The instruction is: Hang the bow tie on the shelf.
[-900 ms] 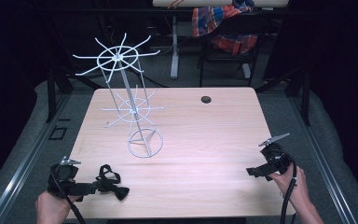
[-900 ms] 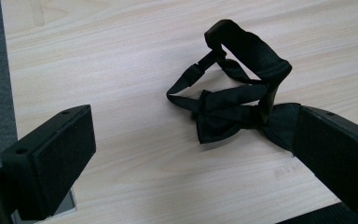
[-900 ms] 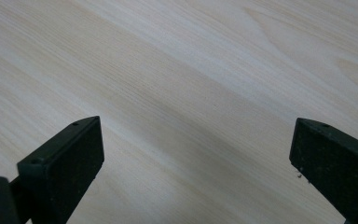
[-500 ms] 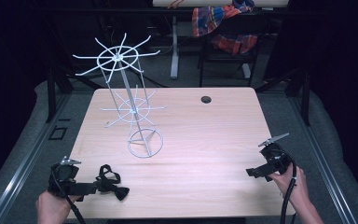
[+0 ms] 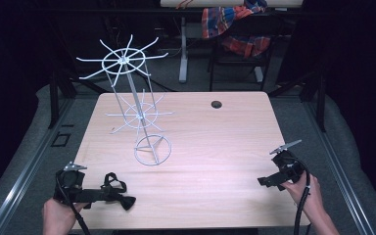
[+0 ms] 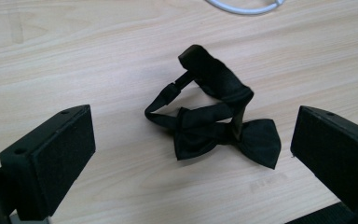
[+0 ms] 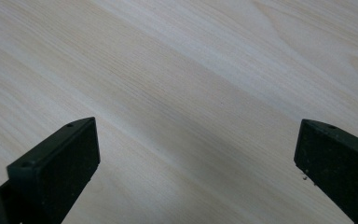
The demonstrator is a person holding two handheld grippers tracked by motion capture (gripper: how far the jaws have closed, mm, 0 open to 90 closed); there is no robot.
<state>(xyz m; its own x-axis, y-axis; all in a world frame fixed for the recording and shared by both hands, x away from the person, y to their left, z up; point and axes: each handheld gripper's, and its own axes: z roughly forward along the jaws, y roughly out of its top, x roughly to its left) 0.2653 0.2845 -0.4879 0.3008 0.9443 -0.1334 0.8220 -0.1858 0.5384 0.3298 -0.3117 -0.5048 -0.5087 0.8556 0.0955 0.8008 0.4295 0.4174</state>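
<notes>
A black bow tie (image 5: 115, 192) (image 6: 216, 126) with its looped strap lies on the wooden table (image 5: 205, 147) near the front left corner. My left gripper (image 5: 94, 195) (image 6: 191, 149) sits just left of it, open, jaws wide apart with the bow tie lying on the table ahead between them, untouched. A white wire display rack (image 5: 137, 107) with two spoked hook tiers stands on a ring base at the table's left centre. My right gripper (image 5: 267, 180) (image 7: 196, 154) hovers open over bare wood near the front right edge.
A small dark grommet hole (image 5: 217, 104) marks the table's far side. Behind the table stands a chair draped with plaid cloth (image 5: 237, 27). Metal rails (image 5: 24, 166) run along the floor on both sides of the table.
</notes>
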